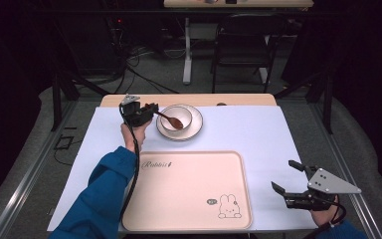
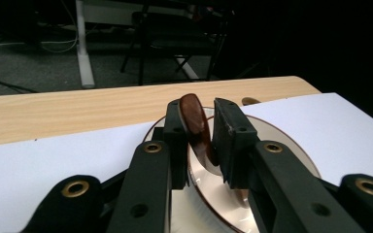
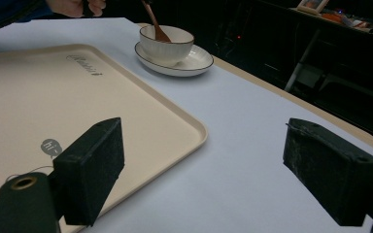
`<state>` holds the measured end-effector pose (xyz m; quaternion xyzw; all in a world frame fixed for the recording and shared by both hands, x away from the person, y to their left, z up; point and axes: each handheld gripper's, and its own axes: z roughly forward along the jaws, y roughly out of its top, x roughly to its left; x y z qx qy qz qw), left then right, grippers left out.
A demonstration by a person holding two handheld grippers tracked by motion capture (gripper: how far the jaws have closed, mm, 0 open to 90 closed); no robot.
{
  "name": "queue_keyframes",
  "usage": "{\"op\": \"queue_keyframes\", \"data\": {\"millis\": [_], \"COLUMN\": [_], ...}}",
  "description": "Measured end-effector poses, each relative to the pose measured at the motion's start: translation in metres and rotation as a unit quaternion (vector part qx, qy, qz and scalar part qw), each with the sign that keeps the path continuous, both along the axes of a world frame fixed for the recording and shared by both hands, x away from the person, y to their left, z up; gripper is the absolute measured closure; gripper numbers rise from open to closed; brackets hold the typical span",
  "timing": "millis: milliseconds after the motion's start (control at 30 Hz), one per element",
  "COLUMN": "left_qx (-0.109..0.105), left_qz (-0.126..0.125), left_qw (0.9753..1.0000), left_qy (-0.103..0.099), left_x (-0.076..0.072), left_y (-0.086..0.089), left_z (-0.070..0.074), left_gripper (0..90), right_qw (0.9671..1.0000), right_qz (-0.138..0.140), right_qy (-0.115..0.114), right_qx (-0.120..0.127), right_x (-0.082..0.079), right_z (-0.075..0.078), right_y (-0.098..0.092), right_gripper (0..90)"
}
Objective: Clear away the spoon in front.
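So my left gripper [image 1: 151, 110] has its jaws clamped on the handle end of the wooden spoon [image 1: 171, 120], which sits in the bowl [image 1: 176, 119] on the saucer [image 1: 195, 130] at the far side of the table. The spoon's long axis runs from the jaws, at the bowl's left rim, down and to the right into the bowl, with the scoop end resting low inside. So any lift has to go up and back along that slant, I reckon.

My right gripper [image 1: 287, 178] is spread wide with nothing in it, parked well apart by the near right corner of the tray [image 1: 144, 209].

The left gripper view shows the handle [image 2: 196, 128] pinched between the pads. The right gripper view gives the spoon's tilt [image 3: 154, 23] from the side.
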<state>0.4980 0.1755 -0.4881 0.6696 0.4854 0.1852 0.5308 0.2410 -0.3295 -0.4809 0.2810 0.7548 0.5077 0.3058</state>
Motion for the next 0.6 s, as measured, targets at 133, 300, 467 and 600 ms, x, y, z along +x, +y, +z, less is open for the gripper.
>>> {"op": "queue_keyframes", "data": {"millis": [133,300,467,600], "left_qx": [-0.004,0.0,0.013,0.018], "left_qz": [-0.017,-0.034,-0.054,-0.062], "left_qw": [0.9998,0.9994,0.9983,0.9977], "left_qy": [-0.002,-0.012,-0.014,-0.02], "left_x": [-0.001,-0.003,-0.004,-0.005], "left_y": [-0.002,-0.006,-0.009,-0.009], "left_z": [0.005,0.011,0.016,0.02], "left_gripper": [80.0,84.0,84.3,84.3], "right_qw": [1.0,1.0,1.0,1.0], "right_qz": [-0.001,-0.001,-0.001,-0.001], "right_qy": [-0.002,-0.001,-0.001,-0.002], "right_qx": [0.0,-0.001,-0.002,-0.001], "right_x": [0.0,0.0,0.0,0.0], "right_z": [0.0,0.0,0.0,0.0], "right_y": [0.0,0.0,0.0,0.0], "right_gripper": [14.1,14.0,14.0,14.0]}}
